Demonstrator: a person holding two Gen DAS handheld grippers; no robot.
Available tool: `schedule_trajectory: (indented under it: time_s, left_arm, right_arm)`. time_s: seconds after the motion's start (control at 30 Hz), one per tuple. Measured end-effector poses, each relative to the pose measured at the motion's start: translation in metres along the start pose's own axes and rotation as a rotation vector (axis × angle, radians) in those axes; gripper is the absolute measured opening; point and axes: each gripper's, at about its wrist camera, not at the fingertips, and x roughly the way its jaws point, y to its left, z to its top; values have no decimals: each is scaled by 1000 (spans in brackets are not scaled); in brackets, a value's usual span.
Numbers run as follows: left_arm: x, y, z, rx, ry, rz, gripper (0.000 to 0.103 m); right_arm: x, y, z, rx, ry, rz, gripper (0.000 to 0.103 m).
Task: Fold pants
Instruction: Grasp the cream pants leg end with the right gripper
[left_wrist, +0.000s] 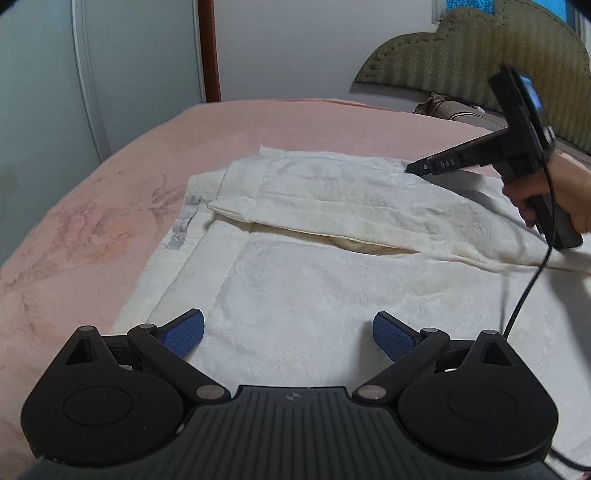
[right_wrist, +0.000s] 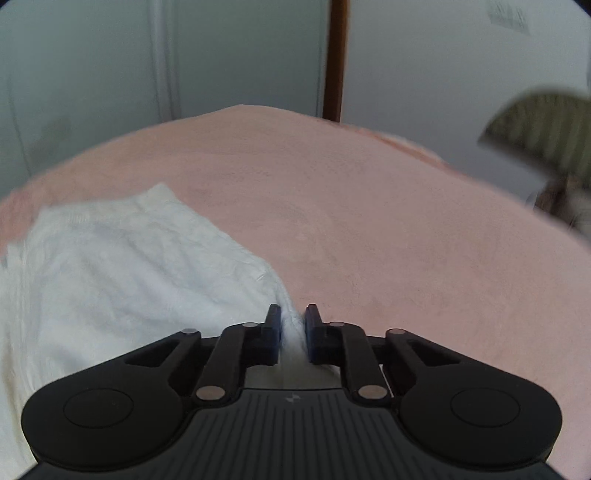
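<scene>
Pants (left_wrist: 332, 229) lie spread on the pink bed (left_wrist: 92, 229), white, soft and light, likely limp enough to sag unless held at two corners. Right gripper (right_wrist: 293, 325), jaws nearly closed, pinches their far edge, though that view is blurred. Left gripper (left_wrist: 288, 332) hovers over their near side, jaws wide, holding nothing.

pants (left_wrist: 332, 206) are a soft white cloth with a faint woven pattern, kinda crinkly. bed (left_wrist: 92, 221) cover's matt pink fabric, a bit fuzzy. left gripper (left_wrist: 288, 332) is matt black plastic with shiny metal pins, and the fingers (left_wrist: 393, 334) have textured blue pads.
</scene>
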Motion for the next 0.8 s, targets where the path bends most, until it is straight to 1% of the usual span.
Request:
schedule_trajectory:
  time_s: [0.07,0.17,0.23,0.3,0.4,0.5,0.53,0.57,0.67,0.73,0.8]
  left_arm:
    - [-1,4,2,-23,1,-3,100]
    - [-6,12,6,-60,-29,33,100]
    - [-11,21,9,-106,-51,42,99]
    - [-18,33,12,-176,-72,24,99]
    - [-29,52,16,-317,-111,-62,99]
    - [-40,67,15,-471,-155,-206,99]
    - [-43,70,15,-503,-163,-242,100]
    - [-44,70,17,-528,-168,-282,100]
    - [-44,70,19,-572,-149,-359,101]
    - [-43,70,20,-603,-133,-390,101]
    - [-38,71,19,-618,-139,-397,101]
  right_arm:
    - [-13,25,-2,-118,-42,-74,8]
    - [-47,65,-12,-292,-125,-161,8]
    - [-74,89,-22,-380,-173,-200,8]
    - [-105,116,-37,-452,-213,-223,8]
    - [-146,152,-61,-506,-250,-219,7]
    - [-176,187,-89,-557,-262,-209,6]
    - [-181,196,-97,-565,-263,-199,6]
    - [-184,202,-104,-568,-256,-185,5]
    - [-181,214,-116,-532,-244,-144,5]
    - [-178,217,-119,-481,-246,-127,5]
    - [-174,217,-119,-453,-246,-125,5]
